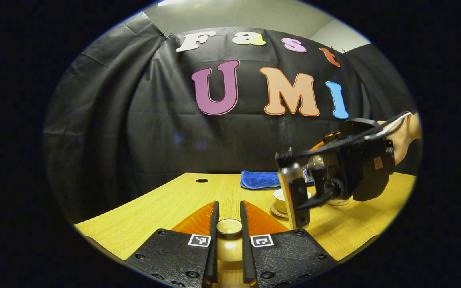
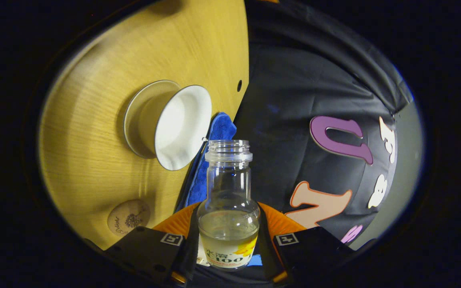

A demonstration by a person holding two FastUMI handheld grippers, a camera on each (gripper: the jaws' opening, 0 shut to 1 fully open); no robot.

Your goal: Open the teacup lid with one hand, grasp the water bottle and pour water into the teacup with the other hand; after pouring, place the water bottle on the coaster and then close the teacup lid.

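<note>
The water bottle [image 2: 229, 208] carries a label at six o'clock with Chinese characters and a large "100".

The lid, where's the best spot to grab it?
By the small round knob on top. It sticks up narrow enough to fit between two fingers, while the rest of the lid spreads wide. Come from the side, one finger on each side of the knob, as the left gripper does now.
</note>
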